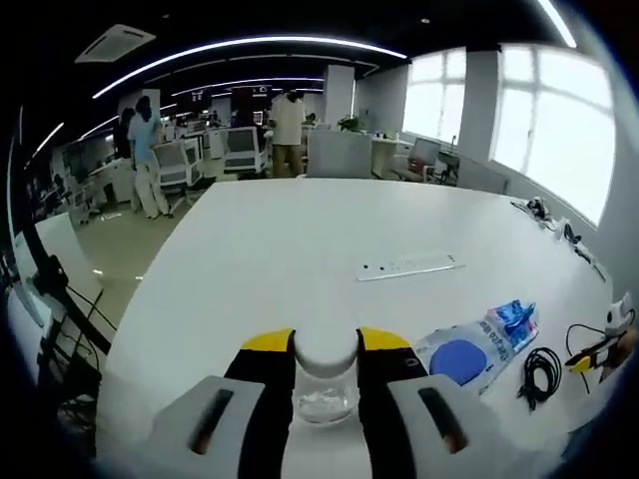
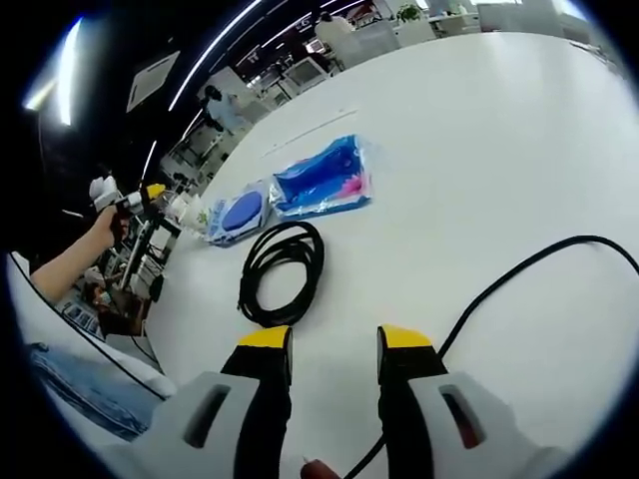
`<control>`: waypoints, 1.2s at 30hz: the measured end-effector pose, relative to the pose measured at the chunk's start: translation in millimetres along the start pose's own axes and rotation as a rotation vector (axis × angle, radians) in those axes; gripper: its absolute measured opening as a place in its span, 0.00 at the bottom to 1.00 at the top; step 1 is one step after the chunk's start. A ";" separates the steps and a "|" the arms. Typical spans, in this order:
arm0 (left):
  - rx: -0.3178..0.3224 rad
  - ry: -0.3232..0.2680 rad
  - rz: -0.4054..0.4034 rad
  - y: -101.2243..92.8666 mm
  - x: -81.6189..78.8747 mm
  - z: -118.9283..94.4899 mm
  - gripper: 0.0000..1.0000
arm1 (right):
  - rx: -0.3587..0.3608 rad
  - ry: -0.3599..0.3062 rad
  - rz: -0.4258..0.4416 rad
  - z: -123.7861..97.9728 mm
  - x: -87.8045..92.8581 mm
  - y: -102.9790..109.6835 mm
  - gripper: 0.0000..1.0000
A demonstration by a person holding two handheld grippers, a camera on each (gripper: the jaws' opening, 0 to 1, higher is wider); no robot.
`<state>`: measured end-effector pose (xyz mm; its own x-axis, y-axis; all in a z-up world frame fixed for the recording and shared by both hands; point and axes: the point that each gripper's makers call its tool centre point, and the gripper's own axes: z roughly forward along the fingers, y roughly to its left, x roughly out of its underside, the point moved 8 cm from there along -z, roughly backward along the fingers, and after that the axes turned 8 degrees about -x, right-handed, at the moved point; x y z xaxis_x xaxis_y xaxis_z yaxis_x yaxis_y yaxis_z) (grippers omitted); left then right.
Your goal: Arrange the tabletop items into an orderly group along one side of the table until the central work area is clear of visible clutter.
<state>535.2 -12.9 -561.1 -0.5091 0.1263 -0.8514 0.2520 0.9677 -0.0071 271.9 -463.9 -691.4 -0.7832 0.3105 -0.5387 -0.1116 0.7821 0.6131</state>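
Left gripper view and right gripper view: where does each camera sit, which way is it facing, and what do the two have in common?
Left gripper view: rides the left hand-held gripper, looking across the white table toward the office; its jaws clamp a clear jar.
Right gripper view: rides the right hand-held gripper, looking along the table at a coiled black cable; jaws apart, empty; a forearm shows at left.
Shared: the blue plastic packet, the cable coil and the table.

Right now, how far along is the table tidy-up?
Early. In hand: left gripper shut on a clear white-capped bottle. Right gripper open, empty. Left to group: blue plastic packet, coiled black cable, long white strip.
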 end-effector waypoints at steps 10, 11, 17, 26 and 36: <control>-0.034 -0.024 -0.005 3.7 2.2 0.1 0.49 | -0.004 -0.014 -0.003 -1.7 -1.8 -0.4 0.33; -0.037 -0.024 -0.005 4.0 3.2 -1.3 0.50 | -0.004 -0.015 -0.004 -1.9 -1.9 -0.3 0.33; -0.045 -0.033 0.000 5.7 7.2 -10.6 0.62 | -0.009 -0.021 -0.009 -2.6 -1.5 0.7 0.33; -0.037 -0.038 -0.004 3.6 16.0 -30.0 0.74 | -0.011 -0.036 -0.052 -7.8 -1.1 6.8 0.36; -0.006 -0.011 -0.020 -1.4 44.9 -58.9 0.76 | -0.013 -0.052 -0.131 -19.6 4.4 20.0 0.39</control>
<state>463.5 4.3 -568.4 -0.5048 0.1042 -0.8569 0.2365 0.9714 -0.0212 254.2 -457.5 -670.2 -0.7286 0.2344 -0.6436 -0.2189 0.8107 0.5430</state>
